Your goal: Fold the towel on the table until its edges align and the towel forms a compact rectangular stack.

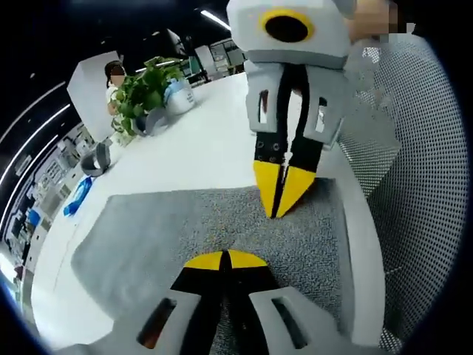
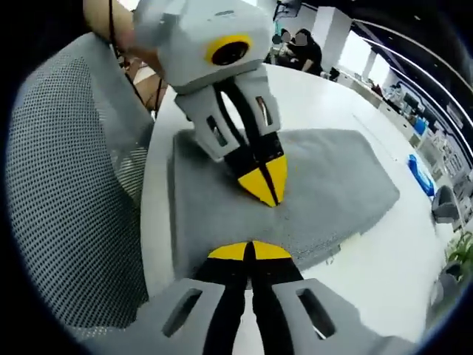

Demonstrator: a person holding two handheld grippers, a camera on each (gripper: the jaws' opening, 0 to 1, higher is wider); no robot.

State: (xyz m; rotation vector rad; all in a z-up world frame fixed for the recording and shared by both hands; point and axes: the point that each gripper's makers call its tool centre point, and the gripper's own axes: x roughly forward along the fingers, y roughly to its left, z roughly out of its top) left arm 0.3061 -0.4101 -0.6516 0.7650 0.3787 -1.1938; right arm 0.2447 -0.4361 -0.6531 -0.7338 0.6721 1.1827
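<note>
A grey towel [image 1: 162,237] lies flat on the white table [image 1: 214,140], with its edge near the table's rim by the chair. My left gripper [image 1: 224,260] is shut just above the towel's near part, with no cloth visible between its yellow tips. My right gripper [image 1: 277,211] points down from above, shut, its tips touching the towel's surface. In the right gripper view the towel [image 2: 332,185] spreads to the right. There my right gripper [image 2: 247,251] is shut over the towel's near edge, and my left gripper [image 2: 267,196] stands tip-down on the cloth, facing it.
A grey mesh chair back [image 1: 421,192] [image 2: 66,192] stands close against the table edge beside the towel. A potted plant [image 1: 144,89], a grey roll [image 1: 96,159] and a blue object [image 1: 77,196] [image 2: 421,177] sit at the table's far side. People sit in the background [image 2: 299,44].
</note>
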